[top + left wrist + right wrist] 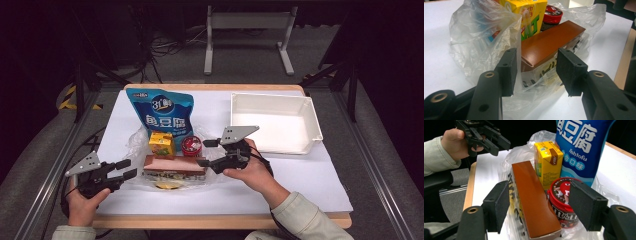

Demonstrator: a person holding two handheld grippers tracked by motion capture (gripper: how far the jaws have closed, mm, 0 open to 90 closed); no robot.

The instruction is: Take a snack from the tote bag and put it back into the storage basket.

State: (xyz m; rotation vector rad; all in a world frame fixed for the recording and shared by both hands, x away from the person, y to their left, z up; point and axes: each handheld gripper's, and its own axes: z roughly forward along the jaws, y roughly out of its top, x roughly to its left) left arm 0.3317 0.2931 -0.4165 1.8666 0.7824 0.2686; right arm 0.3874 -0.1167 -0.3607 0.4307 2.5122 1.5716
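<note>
Groceries sit on a clear plastic bag (135,142) mid-table, left of the white bin (272,122). Brown box (175,165) lies frontmost. Left gripper (125,170) and right gripper (206,152) flank its ends, jaws wide, empty. Judged: approach; next, close squarely on it.

One blue snack bag (162,111), one yellow juice carton (161,144), one red candy tub (191,146), one brown box (175,166), one clear plastic bag (477,40), one white bin (273,122), two grippers: left (126,169), right (207,152).

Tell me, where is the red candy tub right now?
In the high view the red tub sits mid-table on the plastic bag, right of the yellow carton and behind the brown box.
</note>
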